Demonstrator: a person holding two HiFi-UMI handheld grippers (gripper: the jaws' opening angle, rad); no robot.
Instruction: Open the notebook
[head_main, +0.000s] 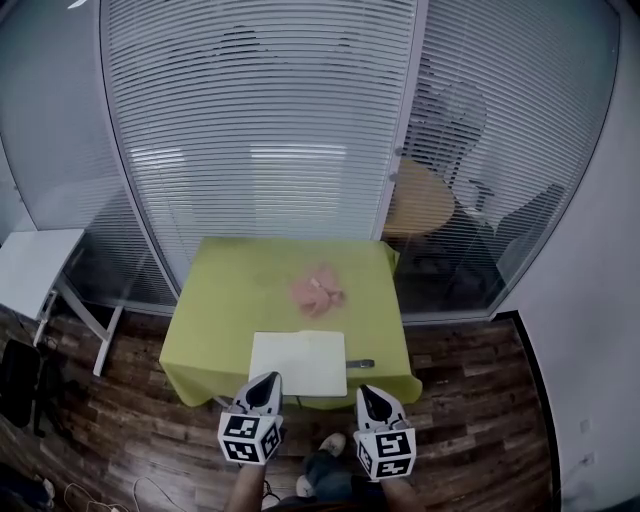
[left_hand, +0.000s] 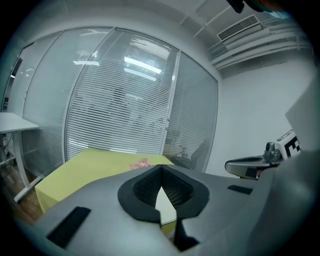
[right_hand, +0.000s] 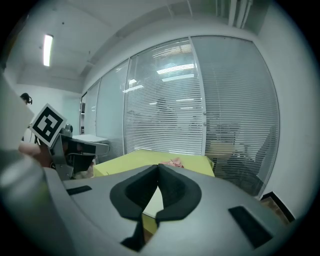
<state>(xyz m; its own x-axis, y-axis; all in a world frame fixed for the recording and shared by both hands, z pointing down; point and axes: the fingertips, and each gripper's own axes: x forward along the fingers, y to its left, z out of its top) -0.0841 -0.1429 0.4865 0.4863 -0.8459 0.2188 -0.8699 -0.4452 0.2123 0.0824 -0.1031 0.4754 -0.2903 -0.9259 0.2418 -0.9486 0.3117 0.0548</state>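
A white notebook (head_main: 298, 362) lies closed near the front edge of a table under a lime-green cloth (head_main: 230, 300). A dark pen (head_main: 360, 364) rests by its right edge. My left gripper (head_main: 266, 381) hovers in front of the table's edge, just short of the notebook's left corner, jaws shut and empty. The right gripper (head_main: 372, 393) hangs level with it, short of the right corner, also shut on nothing. A sliver of the notebook (left_hand: 164, 202) shows through the closed jaws in the left gripper view, and the notebook (right_hand: 152, 203) shows the same way in the right gripper view.
A pink crumpled item (head_main: 317, 291) lies on the cloth beyond the notebook. Glass walls with blinds (head_main: 260, 130) stand behind the table. A white side table (head_main: 35, 265) is at the left, a round wooden table (head_main: 420, 200) behind the glass. The floor is dark wood.
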